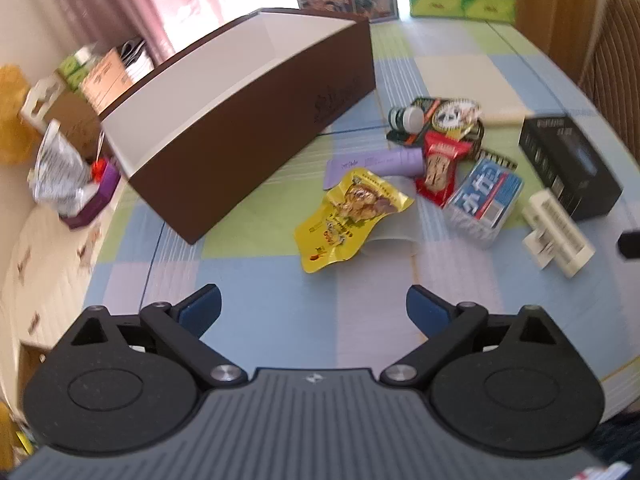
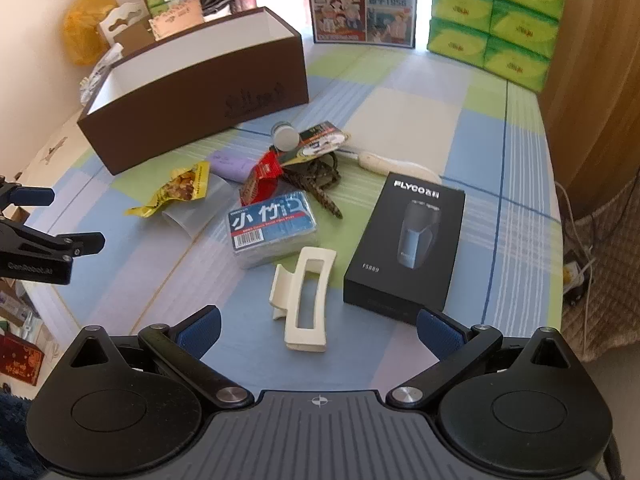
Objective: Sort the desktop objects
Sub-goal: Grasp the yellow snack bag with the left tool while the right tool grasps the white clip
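Note:
A brown box with a white inside (image 1: 240, 120) (image 2: 192, 92) stands open at the back left. Loose items lie in a heap: a yellow snack pouch (image 1: 352, 216) (image 2: 180, 190), a blue tissue pack (image 1: 486, 196) (image 2: 272, 228), a cream hair claw (image 1: 558, 236) (image 2: 304, 300), a black shaver box (image 1: 568, 164) (image 2: 408, 244), a purple tube (image 1: 384, 162) (image 2: 230, 166) and a red packet (image 1: 440, 164) (image 2: 260, 178). My left gripper (image 1: 314, 312) is open and empty, short of the yellow pouch. My right gripper (image 2: 318, 330) is open and empty, just short of the hair claw.
A small bottle (image 2: 285, 136), a panda packet (image 1: 456, 114) and a white handle (image 2: 384, 164) lie behind the heap. Green tissue packs (image 2: 496, 20) and a picture carton (image 2: 362, 4) stand at the far edge. The left gripper's side (image 2: 40, 236) shows at the left.

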`<state>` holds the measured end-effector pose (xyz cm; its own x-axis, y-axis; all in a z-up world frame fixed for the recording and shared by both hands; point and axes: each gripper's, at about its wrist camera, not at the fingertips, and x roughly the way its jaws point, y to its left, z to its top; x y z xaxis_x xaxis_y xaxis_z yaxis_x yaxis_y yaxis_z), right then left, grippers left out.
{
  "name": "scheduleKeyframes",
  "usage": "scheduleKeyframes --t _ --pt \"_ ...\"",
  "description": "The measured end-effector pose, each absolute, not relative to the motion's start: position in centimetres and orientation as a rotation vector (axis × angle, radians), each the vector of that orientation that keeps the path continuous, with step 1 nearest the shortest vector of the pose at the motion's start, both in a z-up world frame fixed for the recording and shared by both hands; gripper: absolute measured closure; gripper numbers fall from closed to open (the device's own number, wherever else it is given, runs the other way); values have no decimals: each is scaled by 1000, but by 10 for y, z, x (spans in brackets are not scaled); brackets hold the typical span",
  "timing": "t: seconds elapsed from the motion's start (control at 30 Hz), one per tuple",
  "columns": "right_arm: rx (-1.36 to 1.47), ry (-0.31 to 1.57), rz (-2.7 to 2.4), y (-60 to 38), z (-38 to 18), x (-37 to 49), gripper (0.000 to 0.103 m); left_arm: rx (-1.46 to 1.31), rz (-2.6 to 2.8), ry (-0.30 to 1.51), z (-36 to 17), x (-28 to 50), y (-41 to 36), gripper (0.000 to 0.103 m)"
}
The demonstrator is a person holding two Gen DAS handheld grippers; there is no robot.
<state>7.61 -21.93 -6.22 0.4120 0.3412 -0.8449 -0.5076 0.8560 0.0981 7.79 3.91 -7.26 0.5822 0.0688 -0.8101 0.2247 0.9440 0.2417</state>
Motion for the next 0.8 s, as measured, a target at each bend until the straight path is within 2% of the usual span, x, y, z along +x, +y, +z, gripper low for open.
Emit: scheduleKeyframes --t 0.47,0.53,0.6,0.8 --pt "-128 1084 405 -216 -81 83 2 718 -273 848 -128 108 24 11" --pt "-125 1090 389 -214 -83 84 2 768 -300 826 -135 112 22 15" --pt "-118 1097 376 -213 -85 86 2 825 -325 812 -141 116 19 26" --pt "-94 1118 338 -210 -91 90 2 960 -407 752 -152 125 16 30"
